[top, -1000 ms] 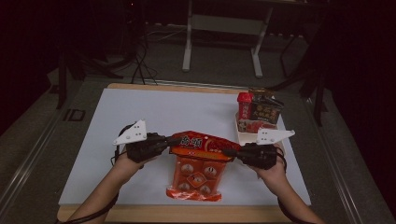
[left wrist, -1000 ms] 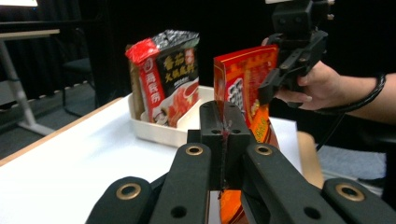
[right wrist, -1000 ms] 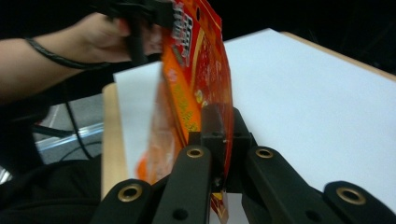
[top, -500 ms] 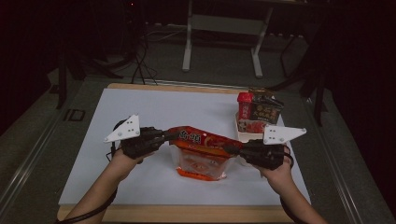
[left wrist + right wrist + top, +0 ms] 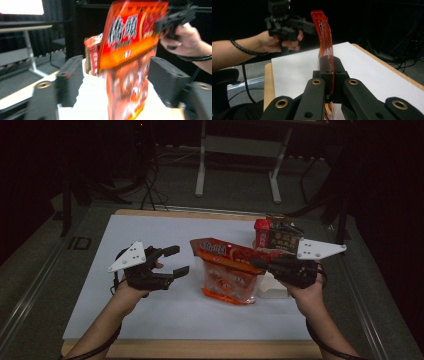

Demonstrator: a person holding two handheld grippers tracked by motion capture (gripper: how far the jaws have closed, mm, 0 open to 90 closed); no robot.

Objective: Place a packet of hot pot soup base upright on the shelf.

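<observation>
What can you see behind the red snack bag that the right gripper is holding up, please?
Behind the red snack bag, a white box holds a red packet and a dark packet. The bag covers the box's left part, and the right gripper hides more.

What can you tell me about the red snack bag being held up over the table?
The red snack bag is a glossy orange-red plastic pouch with large white characters across its top band and round food pictured below. It hangs upright, lifted off the white table, pinched at its upper edge by the right gripper. The left gripper stands open beside it, apart.
</observation>
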